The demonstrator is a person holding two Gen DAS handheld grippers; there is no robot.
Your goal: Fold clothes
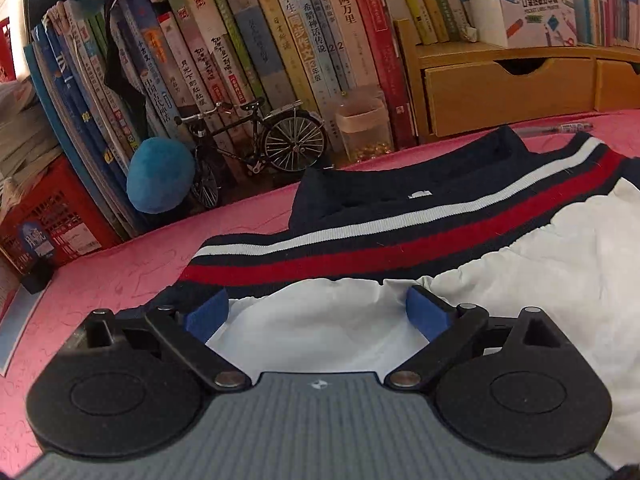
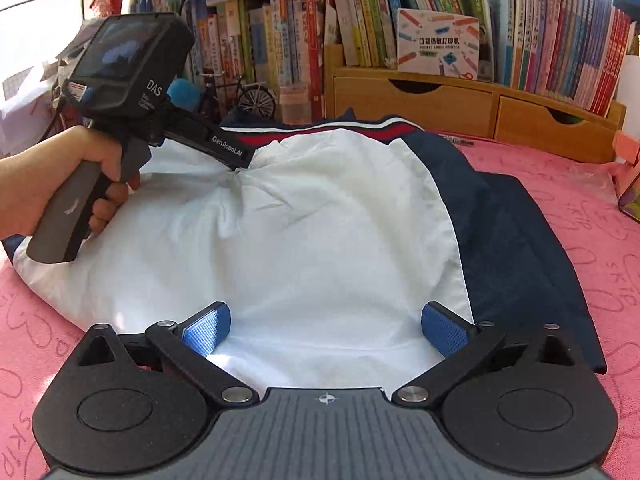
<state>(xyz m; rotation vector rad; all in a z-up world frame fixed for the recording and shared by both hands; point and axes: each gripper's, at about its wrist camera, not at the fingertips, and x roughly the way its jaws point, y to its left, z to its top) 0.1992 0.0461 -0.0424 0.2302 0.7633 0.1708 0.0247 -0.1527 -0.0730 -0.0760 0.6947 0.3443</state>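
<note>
White cloth fills the middle of both wrist views: the pale panel of a jacket (image 2: 304,232) spread on a pink worktop (image 2: 560,208), with a navy section along its right side and a ribbed band of navy, white and red stripes (image 1: 400,236) at its far edge; the left gripper (image 1: 318,314) sits low over the white panel just short of that striped band, its blue-padded fingers (image 1: 208,314) spread wide, white cloth lying in the gap between them; the left pad lies over the navy edge of the band, the right pad over white cloth, but whether either pad presses the fabric cannot be told; nothing is clamped between them; the right gripper (image 2: 326,328) stands over the near part of the white panel, fingers (image 2: 444,330) likewise wide apart, the white cloth passing between and beneath them and the navy section just outside the right pad; it grips nothing; in the right wrist view a hand (image 2: 60,184) holds the grey handle of the left gripper at the far left of the jacket, and the cloth is gathered into creases at the tool's tip; behind the jacket stand rows of books (image 1: 248,52), a model bicycle (image 1: 256,140), a blue plush ball (image 1: 160,176), a clear jar (image 1: 364,128) and wooden drawers (image 2: 440,100).
</note>
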